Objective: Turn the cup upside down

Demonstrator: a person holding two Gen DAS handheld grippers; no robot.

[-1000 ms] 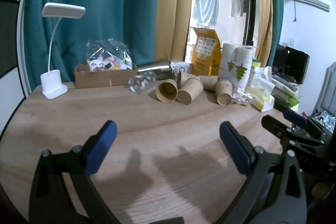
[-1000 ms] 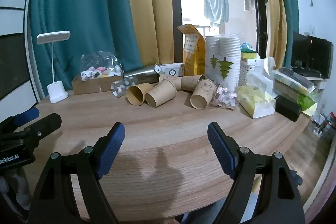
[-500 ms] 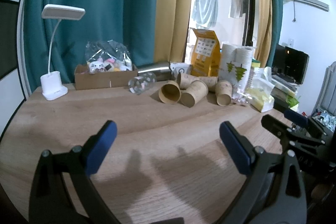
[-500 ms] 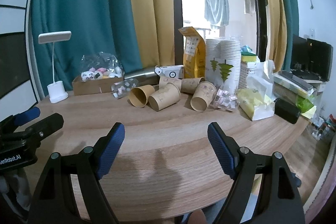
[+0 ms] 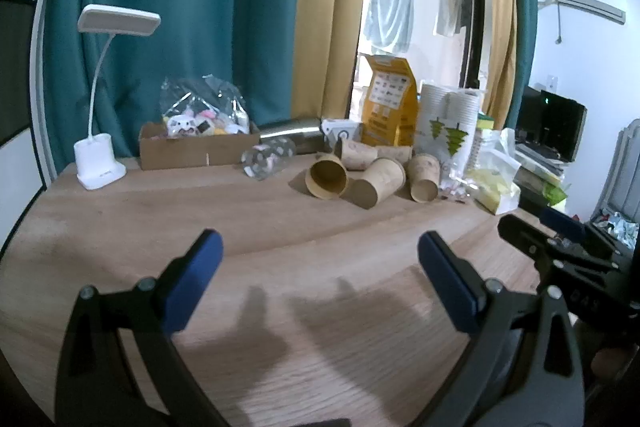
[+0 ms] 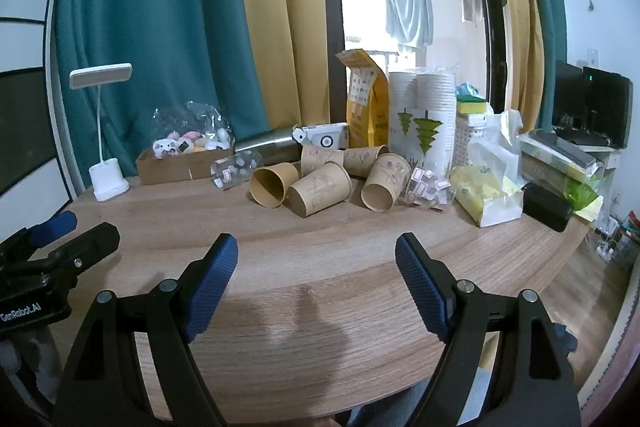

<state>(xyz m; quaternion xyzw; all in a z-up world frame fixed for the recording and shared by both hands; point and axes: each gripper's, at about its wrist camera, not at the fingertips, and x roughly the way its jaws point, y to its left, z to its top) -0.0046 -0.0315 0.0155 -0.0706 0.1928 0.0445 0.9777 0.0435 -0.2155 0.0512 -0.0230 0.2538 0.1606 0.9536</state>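
Several brown paper cups lie on their sides in a heap at the back of the wooden table [image 5: 280,227]. One cup [image 5: 327,175] shows its open mouth toward me; it also shows in the right wrist view [image 6: 273,183]. Another cup [image 6: 320,189] lies next to it, and a third [image 6: 385,182] to the right. My left gripper [image 5: 318,255] is open and empty, well short of the cups. My right gripper [image 6: 316,255] is open and empty, also short of them. Each gripper shows at the edge of the other's view.
A white desk lamp [image 5: 100,163] stands at the back left. A cardboard box [image 5: 192,149] with a bag of toys, a steel flask [image 6: 266,149], a yellow pouch [image 6: 366,107], stacked white cups [image 6: 424,115] and bags [image 6: 486,195] line the back and right.
Both grippers have drifted slightly; the cups sit a little further right in the left view and nearer in the right view. Both stay open.
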